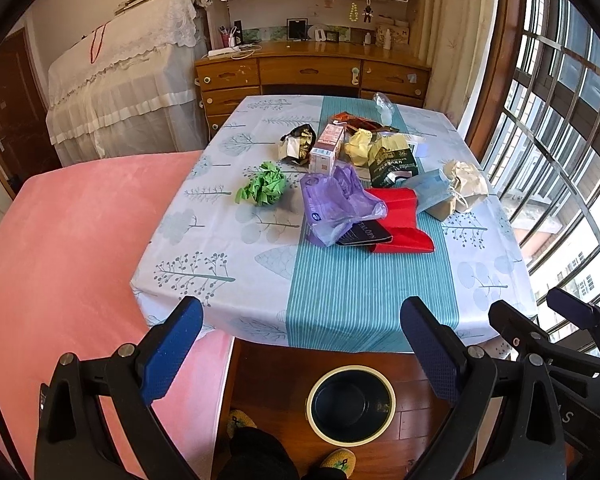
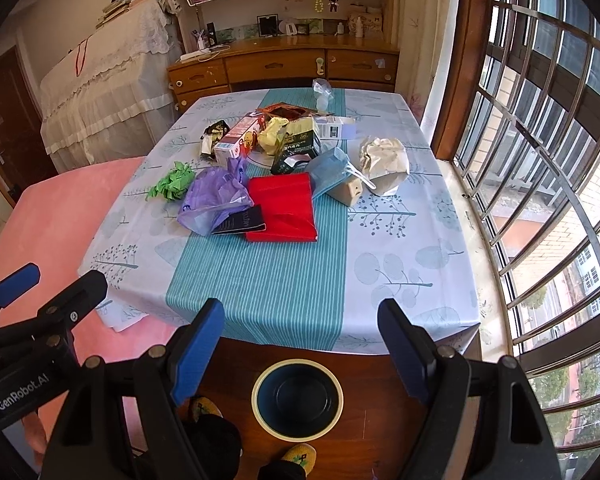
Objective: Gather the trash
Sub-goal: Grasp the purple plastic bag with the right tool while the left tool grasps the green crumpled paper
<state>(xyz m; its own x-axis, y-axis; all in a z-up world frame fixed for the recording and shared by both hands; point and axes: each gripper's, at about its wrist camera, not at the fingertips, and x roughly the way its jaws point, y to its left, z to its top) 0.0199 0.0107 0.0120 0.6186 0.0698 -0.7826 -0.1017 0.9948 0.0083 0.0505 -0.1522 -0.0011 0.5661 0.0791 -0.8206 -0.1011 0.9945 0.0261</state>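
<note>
Both tools, left tool [image 1: 302, 328] and right tool [image 2: 302, 330], wide open, empty; bin [image 2: 297, 399] below, trash pile [image 2: 260, 176] on table [image 2: 400, 264].

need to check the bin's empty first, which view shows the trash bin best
The right wrist view: the trash bin sits unobstructed between the open fingers, its dark inside looking empty. The left wrist view shows the bin whole too, only slightly smaller.

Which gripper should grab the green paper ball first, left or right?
Probably left. The green paper ball lies on the pile's left edge, on the left hand-held gripper side; the right hand-held gripper would reach across. Both are open.
</note>
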